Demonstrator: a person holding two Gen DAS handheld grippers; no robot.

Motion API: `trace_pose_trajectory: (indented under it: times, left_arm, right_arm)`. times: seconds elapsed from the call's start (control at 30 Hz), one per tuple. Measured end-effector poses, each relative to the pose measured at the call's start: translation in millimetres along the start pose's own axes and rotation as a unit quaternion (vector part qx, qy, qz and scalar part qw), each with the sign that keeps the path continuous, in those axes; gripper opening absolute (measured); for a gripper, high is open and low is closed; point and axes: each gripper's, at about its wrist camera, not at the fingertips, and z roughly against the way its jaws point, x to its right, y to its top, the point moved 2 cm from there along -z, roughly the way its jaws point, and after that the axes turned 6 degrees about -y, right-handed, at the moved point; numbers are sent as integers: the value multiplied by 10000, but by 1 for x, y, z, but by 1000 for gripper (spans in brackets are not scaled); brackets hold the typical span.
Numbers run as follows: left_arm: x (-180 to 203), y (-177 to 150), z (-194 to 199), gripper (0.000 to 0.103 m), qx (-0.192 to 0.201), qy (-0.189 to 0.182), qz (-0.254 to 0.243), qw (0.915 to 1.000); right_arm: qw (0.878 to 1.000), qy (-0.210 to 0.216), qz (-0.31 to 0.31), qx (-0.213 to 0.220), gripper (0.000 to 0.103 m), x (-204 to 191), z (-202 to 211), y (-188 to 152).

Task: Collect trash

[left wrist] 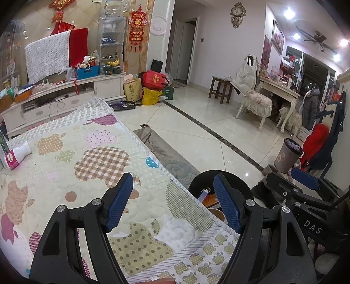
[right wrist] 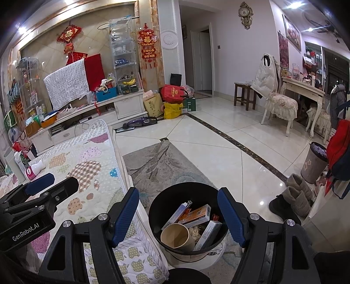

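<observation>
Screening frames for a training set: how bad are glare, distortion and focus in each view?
Left wrist view: ceiling spotlights flare, the tiled floor mirrors them, fisheye bends the quilt edge. Right wrist view: black vignetted corners, curved walls, yet the trash bin contents stay sharp.

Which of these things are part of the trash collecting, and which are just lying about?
Job: black trash bin, paper cup and cartons inside it, pink-and-white bottle on the quilt.

Lying about: boots, handheld vacuum, bananas, red bag.
</observation>
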Motion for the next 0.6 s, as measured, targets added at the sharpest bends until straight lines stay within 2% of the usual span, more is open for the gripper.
trace_pose_trajectory:
  times: [0.6]
  left_arm:
    - [0, -1, 0, 75, 11, 2, 10, 10000]
  right_arm:
    - [10000, 4, 5, -22, 72, 0, 0, 0]
